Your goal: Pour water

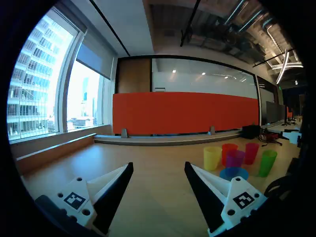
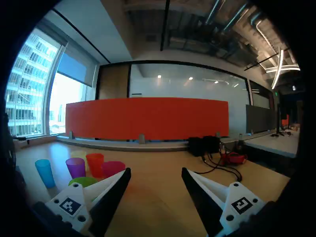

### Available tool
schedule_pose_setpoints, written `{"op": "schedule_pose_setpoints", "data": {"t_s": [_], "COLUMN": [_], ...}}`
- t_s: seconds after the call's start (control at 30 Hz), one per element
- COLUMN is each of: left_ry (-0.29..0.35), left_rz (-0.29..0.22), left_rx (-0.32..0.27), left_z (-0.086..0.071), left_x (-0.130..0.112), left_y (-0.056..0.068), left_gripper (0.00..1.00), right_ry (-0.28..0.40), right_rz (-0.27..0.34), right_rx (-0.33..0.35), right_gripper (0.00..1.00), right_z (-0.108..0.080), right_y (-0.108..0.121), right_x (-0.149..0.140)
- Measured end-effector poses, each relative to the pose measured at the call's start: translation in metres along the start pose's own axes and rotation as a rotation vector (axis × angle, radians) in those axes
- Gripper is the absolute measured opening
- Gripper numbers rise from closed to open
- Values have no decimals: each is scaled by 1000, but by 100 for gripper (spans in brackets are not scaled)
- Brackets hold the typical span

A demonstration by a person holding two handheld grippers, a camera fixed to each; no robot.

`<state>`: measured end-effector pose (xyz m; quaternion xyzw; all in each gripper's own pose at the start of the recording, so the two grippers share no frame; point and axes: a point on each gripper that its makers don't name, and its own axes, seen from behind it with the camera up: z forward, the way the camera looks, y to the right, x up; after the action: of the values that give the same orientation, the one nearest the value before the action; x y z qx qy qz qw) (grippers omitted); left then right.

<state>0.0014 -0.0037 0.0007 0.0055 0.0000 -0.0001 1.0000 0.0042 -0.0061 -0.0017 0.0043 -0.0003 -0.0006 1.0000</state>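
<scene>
The left claw (image 1: 158, 166) hangs wide open above the wooden tabletop (image 1: 158, 205) and holds nothing. The right claw (image 2: 156, 170) is spread just as wide and is also empty. Beyond them a cluster of coloured cups (image 1: 235, 158) stands on the tabletop (to the right of the left claw, to the left of the right one). An orange partition (image 1: 185, 112) runs behind.

A group of cups (image 1: 235, 158) stands on the counter (image 1: 158, 177), right of centre in the left gripper view. Behind it a partition (image 1: 185, 112) runs along the far edge; windows (image 1: 39, 94) lie left.
</scene>
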Motion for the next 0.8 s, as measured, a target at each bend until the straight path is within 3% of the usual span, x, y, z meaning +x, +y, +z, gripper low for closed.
{"op": "schedule_pose_setpoints", "data": {"t_s": [0.8], "left_ry": [-1], "left_rz": [-2], "left_rx": [0], "left_z": [-1], "left_x": [-1], "left_y": [0], "left_gripper": [96], "right_ry": [0], "right_rz": [0], "right_rx": [0], "right_gripper": [99], "right_z": [-1], "right_y": [0], "right_x": [-2]}}
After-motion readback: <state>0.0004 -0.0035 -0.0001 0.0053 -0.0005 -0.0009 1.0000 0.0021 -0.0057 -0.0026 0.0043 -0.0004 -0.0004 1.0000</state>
